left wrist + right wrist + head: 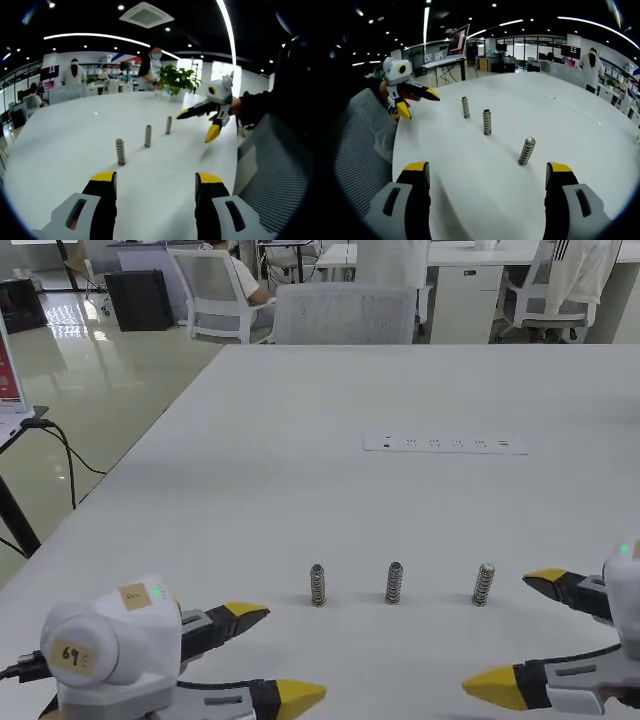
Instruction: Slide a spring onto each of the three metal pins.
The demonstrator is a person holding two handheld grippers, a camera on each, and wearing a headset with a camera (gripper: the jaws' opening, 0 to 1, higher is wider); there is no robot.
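Three springs stood in a row on the white table [300, 440], each one upright with its long axis straight up, and each looked to be seated over its pin already. The left spring [317, 585] lay just ahead of the left gripper [285, 653] and a little to its inner side. The middle spring [394, 583] sat between the two tools. The right spring [483, 584] stood closest to the right gripper [500, 630], just off its upper jaw tip, and seemed to lean a touch.

Both tools were spread wide with nothing between the jaws, hovering low on the near side of the row. In the right gripper view the nearest coil rose dead ahead between the yellow tips.

By my reading the job was done. If that leaning coil needed a nudge, it fell to the right gripper, closing from the sides across the vertical axis. Beyond the row, well apart, lay a power strip [445, 444].
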